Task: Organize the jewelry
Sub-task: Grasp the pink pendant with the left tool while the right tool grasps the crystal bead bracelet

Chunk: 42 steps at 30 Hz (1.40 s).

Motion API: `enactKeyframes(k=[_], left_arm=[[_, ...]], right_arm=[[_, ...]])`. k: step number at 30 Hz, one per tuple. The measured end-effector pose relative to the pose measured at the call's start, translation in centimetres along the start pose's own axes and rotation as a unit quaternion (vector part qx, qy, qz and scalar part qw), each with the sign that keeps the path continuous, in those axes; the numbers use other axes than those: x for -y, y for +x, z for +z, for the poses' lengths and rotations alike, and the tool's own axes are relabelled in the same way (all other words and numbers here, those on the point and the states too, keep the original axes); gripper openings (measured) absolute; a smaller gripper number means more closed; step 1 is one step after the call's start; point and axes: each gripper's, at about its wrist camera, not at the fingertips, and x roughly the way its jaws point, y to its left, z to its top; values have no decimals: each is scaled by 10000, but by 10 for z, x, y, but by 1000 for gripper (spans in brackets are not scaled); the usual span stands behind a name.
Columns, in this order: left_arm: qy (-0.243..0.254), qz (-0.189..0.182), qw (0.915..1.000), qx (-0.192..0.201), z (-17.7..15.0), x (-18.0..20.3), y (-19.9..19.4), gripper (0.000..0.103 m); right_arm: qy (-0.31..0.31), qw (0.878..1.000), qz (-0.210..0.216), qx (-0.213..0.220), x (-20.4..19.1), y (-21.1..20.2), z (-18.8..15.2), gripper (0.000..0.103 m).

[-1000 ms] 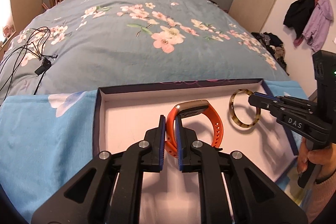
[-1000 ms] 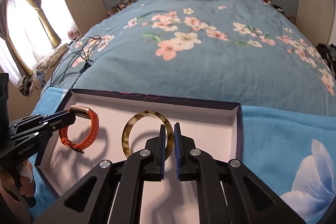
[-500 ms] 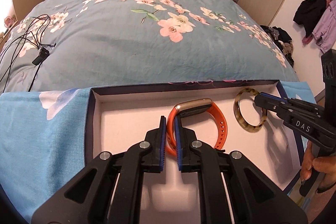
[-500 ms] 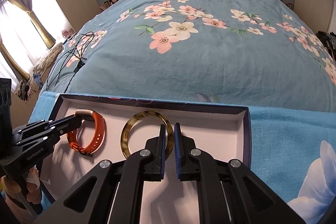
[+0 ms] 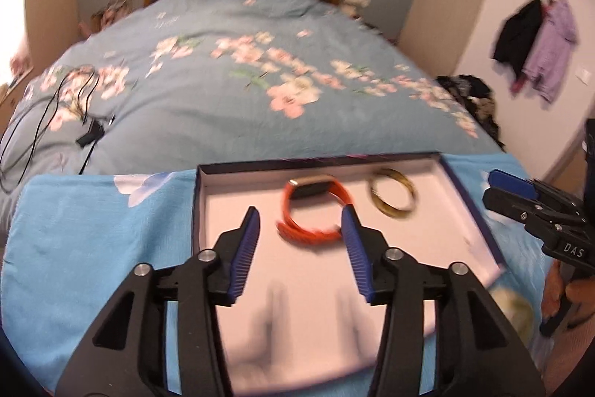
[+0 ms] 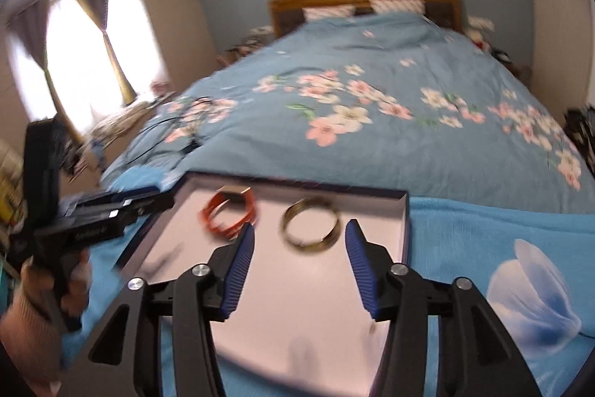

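Observation:
An orange watch band (image 5: 311,188) and a tortoiseshell bangle (image 5: 390,213) lie apart in a shallow white-floored tray (image 5: 230,211). My left gripper (image 5: 300,209) hovers above the near side of the band. Its jaws are opening and the pads touch nothing. In the right wrist view the bangle (image 6: 308,249) lies beyond my right gripper (image 6: 299,225), whose jaws are also opening, clear of it. The band (image 6: 223,231) lies to the bangle's left. The right gripper (image 5: 498,190) hangs off the tray's right edge, and the left gripper (image 6: 163,198) off its left edge. Both views are blurred.
The tray (image 6: 403,233) rests on a light blue flowered cloth (image 5: 93,229) at the foot of a bed with a blue floral duvet (image 5: 260,99). Black cables (image 5: 55,106) lie on the duvet's left side. Clothes (image 5: 535,43) hang on the right wall.
Both grippers went from shut on their pieces to jaws apart. The band and the bangle now lie loose in the tray. Both grippers have pulled back and up from it.

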Motion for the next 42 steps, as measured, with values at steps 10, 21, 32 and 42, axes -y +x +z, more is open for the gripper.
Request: enactKeyframes(k=[10,21,32,42], left_arm=[[630,-537,9963,222,-88,33,-81,49],[706,-780,9942,-208,-158,56,-82,51],[1128,-996,9875,-469,-167,87,-74,54],[1028,-1168,9837,-904,-162,90,-49,35]], right_arm=[[-551,9970,344,-415,-26,-46,-85,48],[-445,9934,512,-926,-40,-39,-130,54],[-342,9917,646,-1056,-40,-32,-131,25],[-340,9942,690,-757,-44,-44,-124,7]])
